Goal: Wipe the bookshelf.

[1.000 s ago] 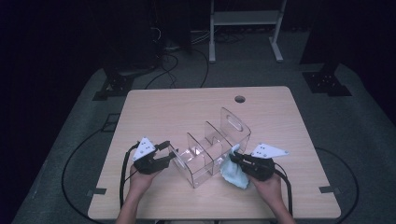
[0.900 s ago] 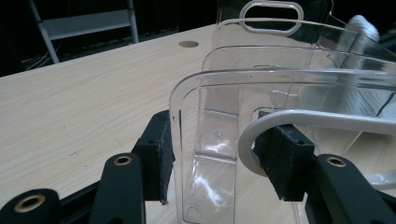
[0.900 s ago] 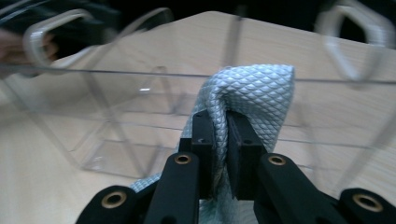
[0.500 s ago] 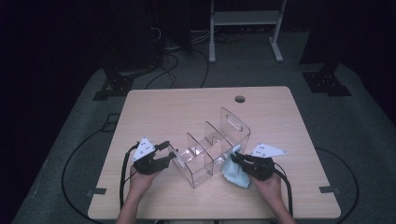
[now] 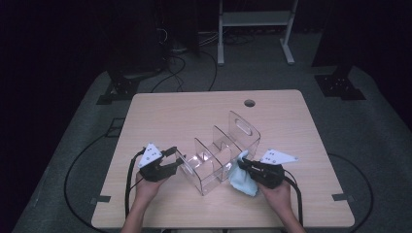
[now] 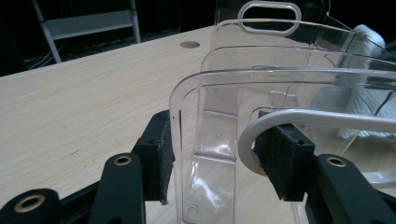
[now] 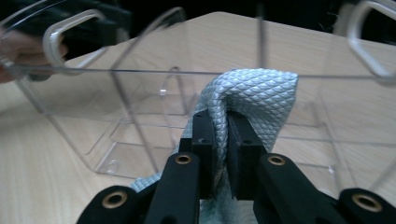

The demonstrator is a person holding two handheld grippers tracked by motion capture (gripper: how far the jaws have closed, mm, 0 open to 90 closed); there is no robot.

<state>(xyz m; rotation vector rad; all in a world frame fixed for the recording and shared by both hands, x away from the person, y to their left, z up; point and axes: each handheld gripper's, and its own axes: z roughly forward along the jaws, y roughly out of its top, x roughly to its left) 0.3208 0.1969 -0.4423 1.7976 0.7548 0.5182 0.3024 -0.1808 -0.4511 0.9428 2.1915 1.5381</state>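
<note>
A clear plastic organizer with several dividers and a handle cutout in each end wall stands on the wooden table. My left gripper is at its near-left end. In the left gripper view the jaws are closed across that end of the organizer, one pad on the outer wall and the other by the white-edged cutout. My right gripper is shut on a light blue cloth. Its own view shows the cloth bunched over the gripper and pressed against the organizer's long side wall.
A round cable hole sits near the table's far edge. Behind the table are a white metal frame, black stand bases and cables on the grey floor. Bare tabletop lies to the far left and right.
My right gripper has shifted slightly against the organizer's side with the cloth in it. The left gripper and the organizer have stayed in place.
</note>
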